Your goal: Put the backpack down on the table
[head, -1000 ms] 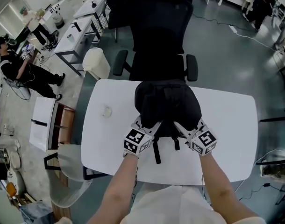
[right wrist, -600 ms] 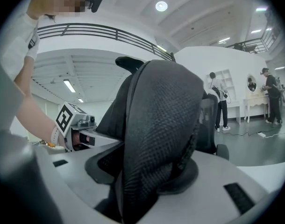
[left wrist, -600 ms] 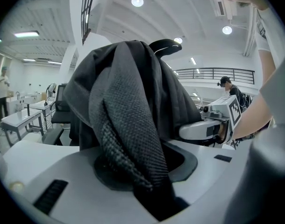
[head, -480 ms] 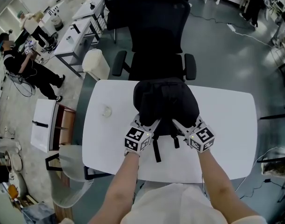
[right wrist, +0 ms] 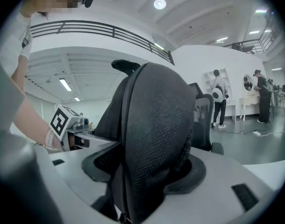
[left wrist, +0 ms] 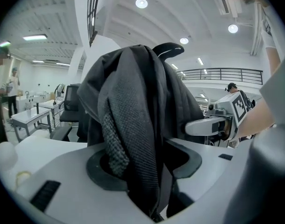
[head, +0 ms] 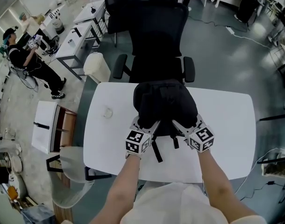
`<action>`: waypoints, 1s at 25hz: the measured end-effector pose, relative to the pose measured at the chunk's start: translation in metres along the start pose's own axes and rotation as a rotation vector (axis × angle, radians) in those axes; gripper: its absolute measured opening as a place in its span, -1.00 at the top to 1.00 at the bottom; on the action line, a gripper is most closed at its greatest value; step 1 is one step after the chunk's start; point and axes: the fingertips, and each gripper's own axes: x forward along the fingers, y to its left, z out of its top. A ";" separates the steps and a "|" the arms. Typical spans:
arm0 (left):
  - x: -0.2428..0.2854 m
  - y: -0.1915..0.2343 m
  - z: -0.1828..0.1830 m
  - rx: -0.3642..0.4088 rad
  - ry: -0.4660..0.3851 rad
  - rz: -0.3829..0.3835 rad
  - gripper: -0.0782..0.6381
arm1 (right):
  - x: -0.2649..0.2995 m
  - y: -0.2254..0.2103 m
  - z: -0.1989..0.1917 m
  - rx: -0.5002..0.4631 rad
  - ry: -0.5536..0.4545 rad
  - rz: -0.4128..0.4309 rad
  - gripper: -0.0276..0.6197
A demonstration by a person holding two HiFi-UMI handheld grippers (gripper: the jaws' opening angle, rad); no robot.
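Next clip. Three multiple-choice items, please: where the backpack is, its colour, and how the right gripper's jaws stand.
1. Where is the backpack? A on the white table; B on a sofa; C in a cardboard box.
2. What colour is the backpack? A red; B black; C yellow.
3. How do the jaws of the right gripper stand? A shut together on nothing; B clamped on a bottle; C apart, a shoulder strap between them.
Answers: A, it stands on the tabletop; B, its fabric is black all over; C, the jaws have just been opening and the strap hangs between them.
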 end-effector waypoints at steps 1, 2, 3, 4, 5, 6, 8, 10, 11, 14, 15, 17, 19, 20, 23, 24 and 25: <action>-0.001 0.001 0.000 -0.004 -0.003 0.011 0.11 | -0.002 -0.001 0.000 0.001 -0.002 -0.006 0.06; -0.003 0.001 -0.001 -0.007 -0.005 0.021 0.08 | -0.004 -0.001 0.001 0.002 -0.004 -0.011 0.05; -0.004 0.001 -0.001 -0.006 -0.006 0.030 0.07 | -0.006 -0.001 0.002 0.004 -0.007 -0.016 0.05; -0.006 0.001 -0.001 -0.003 -0.005 0.042 0.04 | -0.008 -0.001 0.002 0.006 -0.009 -0.021 0.04; -0.008 0.001 -0.001 0.001 -0.003 0.056 0.01 | -0.009 -0.001 0.002 0.008 -0.010 -0.024 0.02; -0.011 0.002 -0.002 0.001 -0.003 0.072 -0.02 | -0.011 0.000 0.002 0.008 -0.009 -0.026 0.01; -0.017 0.004 -0.004 -0.010 -0.005 0.101 -0.07 | -0.013 0.001 0.001 0.001 -0.001 -0.030 0.00; -0.023 0.005 -0.006 -0.021 -0.004 0.118 -0.10 | -0.015 0.001 -0.001 -0.006 0.009 -0.038 -0.01; -0.026 0.006 -0.008 -0.025 -0.003 0.124 -0.12 | -0.017 0.000 -0.001 -0.004 0.011 -0.043 -0.01; -0.035 0.007 -0.010 -0.037 -0.003 0.140 -0.14 | -0.023 -0.003 -0.002 0.011 0.013 -0.061 -0.02; -0.037 0.007 -0.010 -0.041 -0.004 0.145 -0.14 | -0.025 -0.004 -0.003 0.015 0.014 -0.066 -0.02; -0.043 0.006 -0.010 -0.047 -0.004 0.151 -0.14 | -0.032 -0.005 -0.005 0.023 0.015 -0.077 -0.02; -0.049 0.007 -0.010 -0.049 -0.004 0.154 -0.14 | -0.039 -0.005 -0.007 0.033 0.011 -0.092 -0.02; -0.052 0.008 -0.011 -0.051 -0.006 0.156 -0.14 | -0.043 -0.005 -0.008 0.038 0.010 -0.098 -0.02; -0.062 0.008 -0.008 -0.058 -0.025 0.168 -0.14 | -0.056 -0.005 -0.010 0.043 0.006 -0.115 -0.02; -0.065 0.008 -0.005 -0.060 -0.033 0.173 -0.14 | -0.060 -0.005 -0.008 0.042 0.004 -0.122 -0.02; -0.069 0.007 -0.002 -0.061 -0.040 0.177 -0.14 | -0.065 -0.005 -0.006 0.040 0.000 -0.128 -0.02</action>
